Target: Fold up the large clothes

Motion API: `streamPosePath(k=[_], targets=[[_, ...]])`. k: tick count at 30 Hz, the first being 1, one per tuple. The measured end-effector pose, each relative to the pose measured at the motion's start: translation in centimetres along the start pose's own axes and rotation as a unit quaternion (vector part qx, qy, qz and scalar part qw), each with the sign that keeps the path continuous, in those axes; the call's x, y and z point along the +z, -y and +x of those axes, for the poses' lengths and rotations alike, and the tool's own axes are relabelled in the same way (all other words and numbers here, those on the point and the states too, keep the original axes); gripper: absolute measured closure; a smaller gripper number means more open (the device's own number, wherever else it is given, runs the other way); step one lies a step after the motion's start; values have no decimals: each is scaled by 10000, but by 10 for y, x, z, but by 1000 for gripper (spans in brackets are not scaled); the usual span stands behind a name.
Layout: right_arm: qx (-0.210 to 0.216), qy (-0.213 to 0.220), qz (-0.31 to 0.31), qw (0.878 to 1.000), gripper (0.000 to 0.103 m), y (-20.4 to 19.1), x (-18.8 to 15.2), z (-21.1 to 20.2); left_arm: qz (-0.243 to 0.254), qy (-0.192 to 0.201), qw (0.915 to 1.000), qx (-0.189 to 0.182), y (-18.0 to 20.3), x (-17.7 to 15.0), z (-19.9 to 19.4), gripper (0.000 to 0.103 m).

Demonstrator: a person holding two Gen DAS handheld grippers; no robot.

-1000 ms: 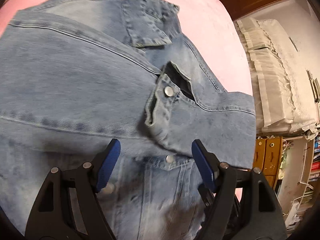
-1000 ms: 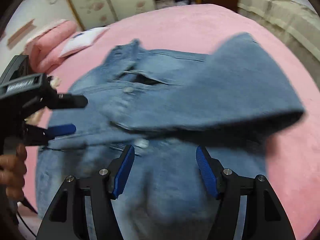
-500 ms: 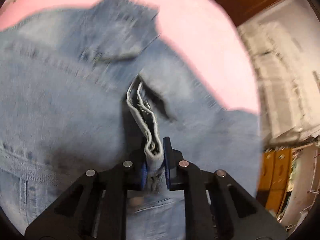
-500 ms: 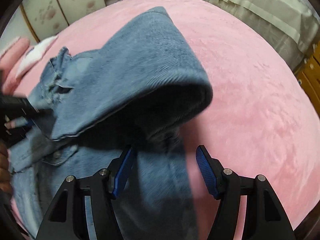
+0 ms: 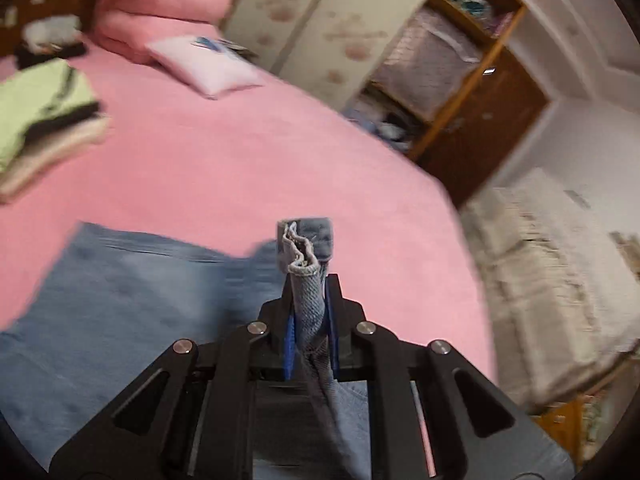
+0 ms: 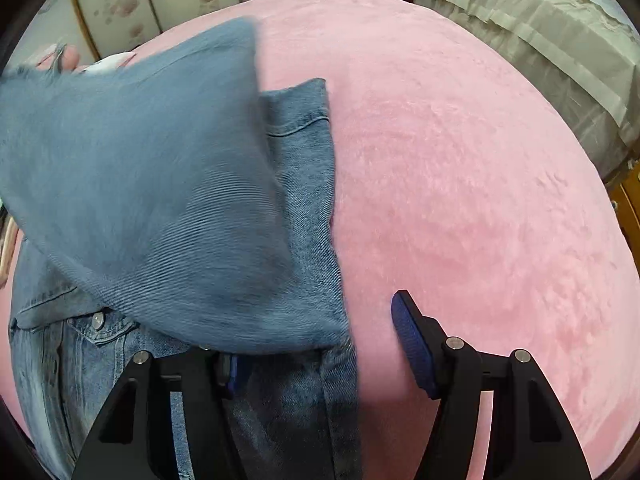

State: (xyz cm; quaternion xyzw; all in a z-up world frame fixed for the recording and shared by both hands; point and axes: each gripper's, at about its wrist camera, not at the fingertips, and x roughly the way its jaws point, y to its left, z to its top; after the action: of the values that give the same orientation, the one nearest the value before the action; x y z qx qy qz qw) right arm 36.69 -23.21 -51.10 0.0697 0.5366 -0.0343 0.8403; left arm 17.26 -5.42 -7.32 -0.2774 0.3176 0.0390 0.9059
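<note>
A light-blue denim jacket (image 6: 304,208) lies on the pink bed (image 6: 460,160). My left gripper (image 5: 310,332) is shut on a bunched denim cuff (image 5: 306,248) and holds the sleeve (image 6: 140,184) lifted over the jacket's body; the rest of the jacket (image 5: 120,288) lies below it. My right gripper (image 6: 320,344) is open, low over the jacket's right edge. Its right fingertip (image 6: 408,332) is over bare pink cover; the left one is hidden under the lifted sleeve.
Folded green and cream clothes (image 5: 36,120) are stacked at the bed's far left. A small white pillow (image 5: 204,64) and pink pillows (image 5: 160,12) lie at the head. A beige-covered bed (image 6: 540,40) and wardrobe shelves (image 5: 440,60) stand beyond.
My left gripper shut on the sleeve cuff, then lifted and swung it up, so its camera looks across the bed. The sleeve has risen over the jacket. My right gripper stayed open.
</note>
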Motion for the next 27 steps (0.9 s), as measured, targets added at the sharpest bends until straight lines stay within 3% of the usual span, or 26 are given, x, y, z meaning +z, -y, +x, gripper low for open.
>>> streamPosePath(k=[3, 7, 11, 16, 19, 20, 22, 24, 27], targets=[[100, 80, -263, 9996, 48, 8, -6, -2, -172, -416, 9958, 794, -44, -20, 13, 93], [157, -12, -380, 9992, 51, 15, -12, 4, -230, -917, 9802, 1743, -96, -64, 28, 93], [232, -168, -501, 9983, 51, 29, -19, 3, -336, -1545, 9616, 2244, -134, -108, 48, 91], [205, -440, -450, 9978, 51, 42, -22, 2, -404, -1607, 9523, 2564, -142, -111, 52, 82], [133, -603, -271, 9977, 52, 56, -26, -12, -458, -1548, 9375, 3083, -149, -95, 52, 81], [107, -656, -163, 9977, 55, 57, -25, -18, -466, -1472, 9362, 3158, -149, -90, 47, 81], [-34, -771, 98, 9970, 63, 65, -30, -33, -485, -1334, 9419, 3044, -149, -78, 32, 81], [-80, -783, 168, 9968, 76, 61, -34, -47, -392, -1315, 9544, 2651, -136, -73, 18, 81], [564, -619, -64, 9965, 87, 38, -41, -61, -159, -1553, 9687, 1932, -113, -80, 11, 81]])
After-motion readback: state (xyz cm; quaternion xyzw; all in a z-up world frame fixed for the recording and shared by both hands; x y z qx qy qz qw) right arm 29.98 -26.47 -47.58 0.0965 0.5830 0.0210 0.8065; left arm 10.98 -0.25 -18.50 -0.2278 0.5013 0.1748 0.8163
